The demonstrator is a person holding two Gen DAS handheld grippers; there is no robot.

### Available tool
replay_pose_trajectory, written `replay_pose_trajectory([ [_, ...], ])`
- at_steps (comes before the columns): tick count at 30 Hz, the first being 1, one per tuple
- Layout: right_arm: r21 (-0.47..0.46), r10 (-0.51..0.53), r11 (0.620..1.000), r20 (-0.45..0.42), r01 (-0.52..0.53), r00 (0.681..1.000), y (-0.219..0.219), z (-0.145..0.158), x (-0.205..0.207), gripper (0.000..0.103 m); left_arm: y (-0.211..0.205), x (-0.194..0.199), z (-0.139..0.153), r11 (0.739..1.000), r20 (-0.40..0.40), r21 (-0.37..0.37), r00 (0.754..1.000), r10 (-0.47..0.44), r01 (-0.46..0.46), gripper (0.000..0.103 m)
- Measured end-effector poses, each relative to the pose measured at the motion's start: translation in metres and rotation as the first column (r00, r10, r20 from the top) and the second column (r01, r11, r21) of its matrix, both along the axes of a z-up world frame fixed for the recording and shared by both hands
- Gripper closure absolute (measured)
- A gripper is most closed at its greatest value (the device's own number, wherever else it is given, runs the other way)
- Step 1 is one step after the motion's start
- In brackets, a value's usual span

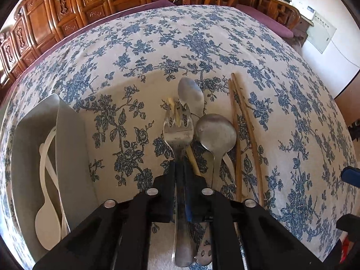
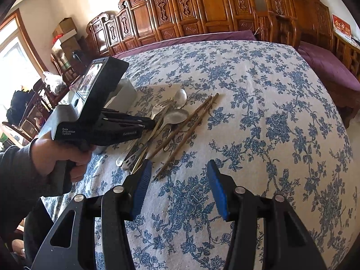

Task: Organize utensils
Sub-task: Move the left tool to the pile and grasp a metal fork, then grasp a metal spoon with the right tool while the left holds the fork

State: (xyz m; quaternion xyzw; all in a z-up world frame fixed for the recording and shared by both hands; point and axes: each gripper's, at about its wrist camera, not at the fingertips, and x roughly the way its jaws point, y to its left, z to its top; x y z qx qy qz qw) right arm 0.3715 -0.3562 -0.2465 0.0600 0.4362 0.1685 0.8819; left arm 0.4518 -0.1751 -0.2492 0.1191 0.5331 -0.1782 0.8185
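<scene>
My left gripper (image 1: 180,168) is shut on the handle of a steel fork (image 1: 178,128), its tines pointing away over the pile. Beside it lie a large steel spoon (image 1: 216,132), a smaller steel spoon (image 1: 191,95), a pale chopstick (image 1: 193,159) and a pair of brown chopsticks (image 1: 245,135). The grey organizer tray (image 1: 69,139) at the left holds white plastic spoons (image 1: 48,220). In the right wrist view my right gripper (image 2: 177,186) is open and empty, just short of the pile (image 2: 171,117); the left gripper (image 2: 148,121) reaches into it from the left.
The table carries a blue floral cloth (image 2: 258,112). Carved wooden chairs (image 2: 202,11) and a purple bench cushion (image 2: 330,67) line the far side. The tray also shows behind the left device (image 2: 128,90).
</scene>
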Motion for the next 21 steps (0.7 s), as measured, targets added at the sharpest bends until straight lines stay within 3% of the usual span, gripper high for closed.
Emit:
replay_pose_trajectory([
  [5,-0.007,-0.002,1.000,-0.010,0.002,1.000,0.002,-0.005,0.001,0.050,0.008,-0.004,0.009,0.999,0.027,-0.041,0.999,0.023,-0.021,0.097],
  [14,0.013,-0.006,1.000,-0.031,0.007,0.999,0.024,-0.015,0.023,0.050,0.029,-0.041,0.060,0.988,0.111,-0.152,0.994,0.003,0.014,0.097],
  [19,0.033,-0.032,0.999,-0.065,0.035,0.997,0.043,-0.024,0.048,0.069,0.050,-0.061,0.086,0.980,0.157,-0.196,0.988,0.004,0.027,0.097],
  [21,0.040,-0.045,0.998,-0.081,0.049,0.996,0.051,-0.028,0.059,0.072,0.063,-0.069,0.095,0.977,0.170,-0.210,0.985,0.010,0.027,0.097],
])
